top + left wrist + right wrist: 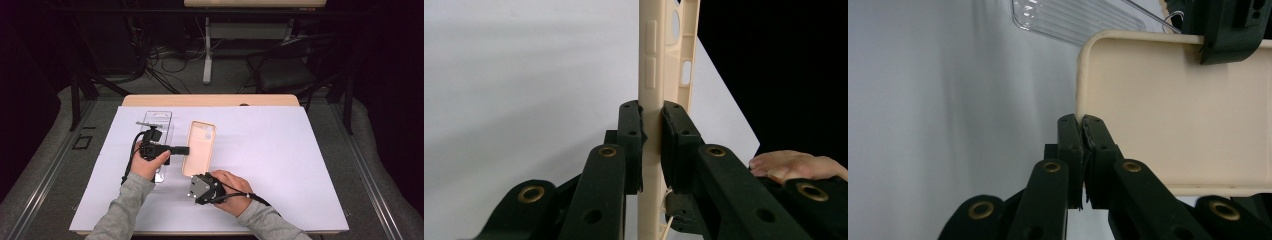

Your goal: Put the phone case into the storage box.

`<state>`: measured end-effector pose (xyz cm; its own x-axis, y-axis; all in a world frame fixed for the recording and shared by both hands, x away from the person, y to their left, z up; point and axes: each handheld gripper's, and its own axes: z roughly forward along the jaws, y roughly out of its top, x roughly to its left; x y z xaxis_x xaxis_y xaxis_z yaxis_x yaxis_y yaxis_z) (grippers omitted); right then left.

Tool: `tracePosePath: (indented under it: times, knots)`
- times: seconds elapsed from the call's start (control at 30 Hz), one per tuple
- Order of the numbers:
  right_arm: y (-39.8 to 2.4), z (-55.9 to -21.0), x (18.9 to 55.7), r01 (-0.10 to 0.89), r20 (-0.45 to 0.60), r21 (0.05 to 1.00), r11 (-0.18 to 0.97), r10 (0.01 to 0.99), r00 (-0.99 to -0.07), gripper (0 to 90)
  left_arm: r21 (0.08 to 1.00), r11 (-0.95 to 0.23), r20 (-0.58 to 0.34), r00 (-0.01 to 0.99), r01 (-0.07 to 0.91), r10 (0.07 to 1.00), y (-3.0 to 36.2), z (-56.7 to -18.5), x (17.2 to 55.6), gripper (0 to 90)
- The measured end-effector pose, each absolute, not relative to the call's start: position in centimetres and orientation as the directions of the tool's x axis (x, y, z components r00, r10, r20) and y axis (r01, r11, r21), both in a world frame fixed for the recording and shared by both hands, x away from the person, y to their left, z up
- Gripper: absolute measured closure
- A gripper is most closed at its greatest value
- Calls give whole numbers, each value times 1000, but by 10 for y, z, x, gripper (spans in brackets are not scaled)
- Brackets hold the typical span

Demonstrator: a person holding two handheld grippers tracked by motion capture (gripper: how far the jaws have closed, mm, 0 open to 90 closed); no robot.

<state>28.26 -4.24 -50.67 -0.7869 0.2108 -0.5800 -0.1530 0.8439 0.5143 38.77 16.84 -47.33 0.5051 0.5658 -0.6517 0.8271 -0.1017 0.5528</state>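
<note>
A beige phone case (200, 142) lies open side up on the white sheet (280, 160). My left gripper (185, 150) reaches in from the left and is shut on the case's left long wall; in the left gripper view the pads (632, 135) press that wall (651, 60) from both sides. My right gripper (194, 176) sits at the case's near end, shut on the rim near its left corner. In the right gripper view its jaws (1081, 121) pinch the thin rim of the case (1173, 115), and the left gripper's jaw (1228, 30) shows at the top right.
A clear plastic packaging tray (159, 122) lies left of the case, partly under my left hand, and shows again as the ribbed tray (1073, 20). The sheet's right half is bare. The table's wooden far edge (210, 100) faces a chair (285, 70) and cables.
</note>
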Motion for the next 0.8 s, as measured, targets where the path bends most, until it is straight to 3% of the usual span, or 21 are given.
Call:
tracePosePath:
  times: [0.8]
  knots:
    - [-43,-507,285,-161,-577,525,836,210,-790,873,545,-96,-658,496,833,567,169,-473,387,812]
